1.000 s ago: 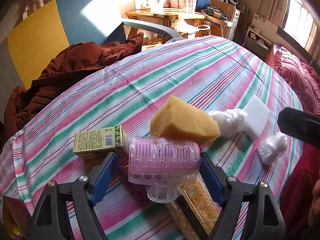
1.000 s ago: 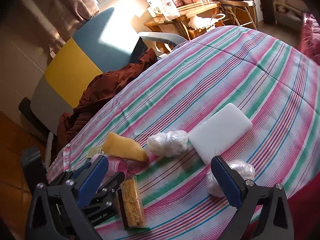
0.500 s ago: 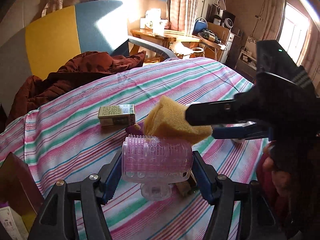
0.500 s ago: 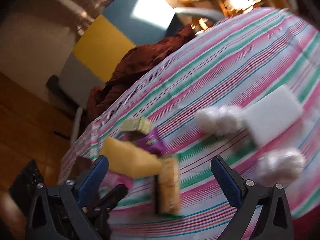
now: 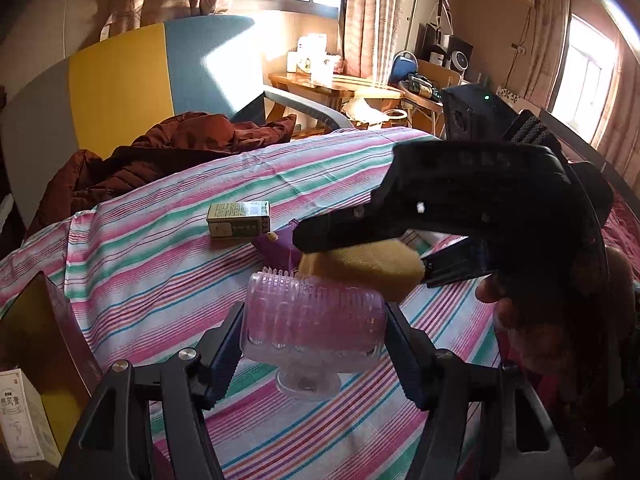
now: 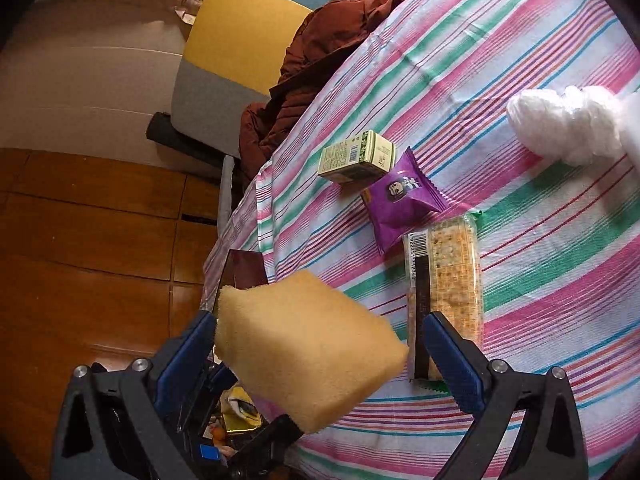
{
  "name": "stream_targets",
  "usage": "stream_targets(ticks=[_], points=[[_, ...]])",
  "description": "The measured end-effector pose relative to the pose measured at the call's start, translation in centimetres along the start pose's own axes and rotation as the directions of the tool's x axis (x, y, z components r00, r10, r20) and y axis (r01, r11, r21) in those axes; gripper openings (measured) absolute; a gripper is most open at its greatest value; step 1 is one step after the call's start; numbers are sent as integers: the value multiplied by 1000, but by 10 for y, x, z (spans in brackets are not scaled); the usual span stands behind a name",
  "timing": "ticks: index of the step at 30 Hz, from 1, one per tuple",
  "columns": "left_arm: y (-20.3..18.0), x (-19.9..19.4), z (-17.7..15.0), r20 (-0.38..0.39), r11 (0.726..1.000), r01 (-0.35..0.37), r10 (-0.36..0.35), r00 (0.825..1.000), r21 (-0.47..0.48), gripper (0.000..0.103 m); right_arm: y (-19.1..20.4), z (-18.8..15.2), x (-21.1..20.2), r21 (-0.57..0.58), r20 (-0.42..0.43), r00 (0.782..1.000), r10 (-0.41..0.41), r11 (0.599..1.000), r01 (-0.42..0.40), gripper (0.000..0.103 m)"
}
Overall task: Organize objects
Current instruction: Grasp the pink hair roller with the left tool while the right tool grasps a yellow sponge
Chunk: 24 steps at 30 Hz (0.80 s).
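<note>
My left gripper [image 5: 314, 322] is shut on a pink bristled plastic brush [image 5: 312, 314] and holds it above the striped bedcover [image 5: 168, 264]. The yellow sponge [image 6: 308, 354] sits between the fingers of my right gripper [image 6: 320, 344], lifted off the cover; it also shows in the left wrist view [image 5: 360, 268], just behind the brush. The right gripper's body [image 5: 472, 216] fills the right of the left wrist view. A green box [image 6: 356, 156], a purple snack packet [image 6: 402, 198] and a cracker pack [image 6: 444, 280] lie on the cover.
A white plastic-wrapped bundle [image 6: 568, 124] lies at the right. A brown jacket [image 5: 168, 160] rests at the cover's far edge by a yellow and blue chair [image 5: 132, 80]. An open carton [image 5: 36, 364] stands at the left. Wooden floor [image 6: 88, 240] lies below.
My right gripper swung left over the cover, closed on the yellow sponge and lifted it. My left gripper rose and drew back, still holding the pink brush.
</note>
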<state>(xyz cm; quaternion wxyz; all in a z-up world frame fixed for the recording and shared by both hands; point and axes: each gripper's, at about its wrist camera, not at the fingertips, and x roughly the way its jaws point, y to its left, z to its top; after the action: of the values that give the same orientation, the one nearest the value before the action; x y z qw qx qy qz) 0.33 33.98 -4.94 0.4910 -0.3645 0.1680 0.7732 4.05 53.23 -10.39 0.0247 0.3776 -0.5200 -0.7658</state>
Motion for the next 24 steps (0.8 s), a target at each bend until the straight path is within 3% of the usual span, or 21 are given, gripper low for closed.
stream_targets(ticks=[1,2,4,6,7,8,9,10,12,14,18,24], points=[[2,1,-2,-4,1000,-6,6,1000,-7,67,5,-2,-1,-38,10,1000,-27,999,27,73],[5,1,-5,-10,1000,-7,7,1000,-21,67,9,-1,0,-60,10,999,-41,997,42,63],[12,-2,-10,-18,998,-12,11,1000,-57,67,8,-1,0,-69,19,995,-94,993,95,22],[18,-4,-14,-18,997,-38,37,999,-64,67,-1,1,-2,-43,32,987,-157,986,158,11],[20,-5,-15,-20,997,-45,44,999,-66,67,-5,3,-2,-25,28,988,-151,988,152,11],[21,-5,-17,-26,997,-46,44,999,-70,67,-8,4,-3,-14,24,991,-133,991,133,13],[23,-6,-18,-29,996,-47,45,999,-73,67,-8,4,-4,-11,29,993,-116,993,117,20],[23,-6,-19,-30,996,-48,46,998,-78,67,-6,4,-6,-21,32,994,-100,995,100,59],[27,-7,-22,-37,994,-61,58,998,-87,67,4,2,-6,-76,33,995,-99,992,101,102],[27,-3,-24,-57,992,-101,97,994,-71,67,17,-4,-4,-150,17,993,-115,982,116,98],[20,1,-28,-56,996,-88,87,995,-17,67,20,-9,6,-168,-31,989,-144,976,136,98],[19,2,-37,-52,998,-42,39,998,-48,67,14,-10,6,-104,-51,998,-39,994,33,100]])
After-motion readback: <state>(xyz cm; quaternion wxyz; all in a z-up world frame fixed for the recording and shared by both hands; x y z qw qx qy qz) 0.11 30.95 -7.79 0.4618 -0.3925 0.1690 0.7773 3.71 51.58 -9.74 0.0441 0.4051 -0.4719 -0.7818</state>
